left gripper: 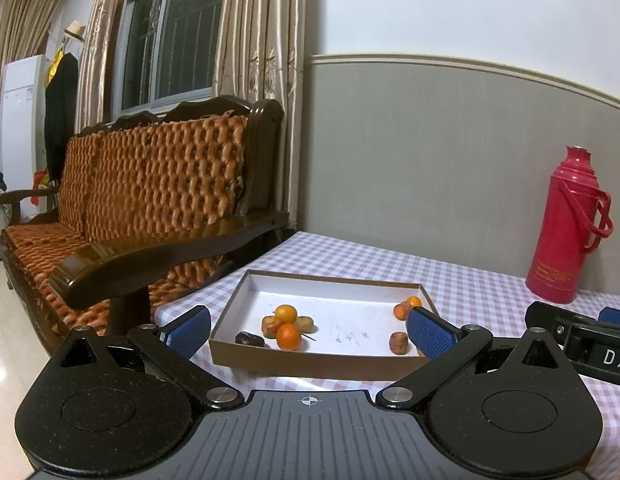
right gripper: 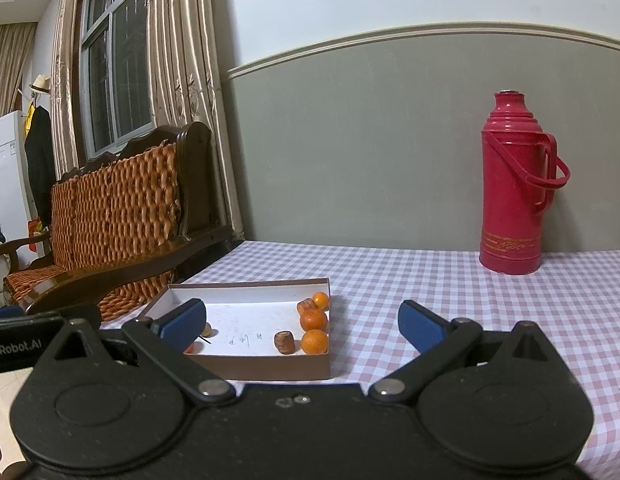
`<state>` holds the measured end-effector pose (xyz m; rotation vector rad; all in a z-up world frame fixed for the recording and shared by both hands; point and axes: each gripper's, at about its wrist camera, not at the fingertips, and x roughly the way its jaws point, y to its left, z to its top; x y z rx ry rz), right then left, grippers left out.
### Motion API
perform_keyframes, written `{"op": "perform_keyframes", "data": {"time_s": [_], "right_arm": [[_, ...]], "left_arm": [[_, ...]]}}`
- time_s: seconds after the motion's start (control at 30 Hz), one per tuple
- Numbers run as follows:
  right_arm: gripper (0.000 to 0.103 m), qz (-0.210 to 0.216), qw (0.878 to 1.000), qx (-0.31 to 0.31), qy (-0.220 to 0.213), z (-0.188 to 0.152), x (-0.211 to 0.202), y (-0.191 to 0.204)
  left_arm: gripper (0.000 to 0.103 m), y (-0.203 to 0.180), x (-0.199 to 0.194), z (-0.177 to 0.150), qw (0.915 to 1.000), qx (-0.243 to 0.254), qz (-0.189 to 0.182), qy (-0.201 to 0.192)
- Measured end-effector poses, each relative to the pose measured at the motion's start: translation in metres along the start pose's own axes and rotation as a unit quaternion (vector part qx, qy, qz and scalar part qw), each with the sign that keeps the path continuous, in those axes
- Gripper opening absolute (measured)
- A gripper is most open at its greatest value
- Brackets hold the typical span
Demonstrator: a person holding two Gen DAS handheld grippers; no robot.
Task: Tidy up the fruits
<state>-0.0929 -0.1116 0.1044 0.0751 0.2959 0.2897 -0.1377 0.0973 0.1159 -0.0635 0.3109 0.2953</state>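
Partly hidden, the fruits sat in a shallow cardboard box (left gripper: pixel 310 364) on the checked counter (right gripper: pixel 410 276), close to the counter's left edge beside a wooden sofa (left gripper: pixel 158 208). From the left wrist view the left gripper (left gripper: pixel 310 332) hung just short of the box's near wall with its jaws spread wide and empty, its right pad covering part of the box's right end, so the fruit there was cut off: only a small orange (left gripper: pixel 414 301), a reddish piece (left gripper: pixel 402 310) touching it and a brown cylindrical one (left gripper: pixel 399 343) showed. At the left end two oranges (left gripper: pixel 288 336), two brownish pieces and a dark lump (left gripper: pixel 250 339) lay clustered and touching. From the right wrist view the right gripper (right gripper: pixel 302 326) was also wide and empty, its left pad hiding that left cluster almost entirely; three oranges lined the right wall (right gripper: pixel 313 319). Faint scribbles on the box floor were unreadable. Open checked cloth stretched to the right of the box as far as a red thermos (right gripper: pixel 514 188) standing well apart by the wall; the box's middle floor was bare
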Motion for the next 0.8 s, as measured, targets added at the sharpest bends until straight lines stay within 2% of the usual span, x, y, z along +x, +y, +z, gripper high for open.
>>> {"op": "perform_keyframes", "data": {"time_s": [0.4, 0.7, 0.8], "right_arm": [[0.097, -0.001, 1.000, -0.001, 0.001, -0.001, 0.002, 0.001], [0.097, -0.025, 1.000, -0.012, 0.009, -0.002, 0.009, 0.002], [0.097, -0.020, 1.000, -0.006, 0.011, -0.003, 0.011, 0.000]], "left_arm": [[0.103, 0.004, 0.005, 0.000, 0.9999, -0.003, -0.005, 0.009], [0.103, 0.005, 0.005, -0.002, 0.9992, -0.017, -0.034, -0.011], [0.103, 0.005, 0.006, -0.001, 0.9992, -0.018, -0.035, -0.012]]}}
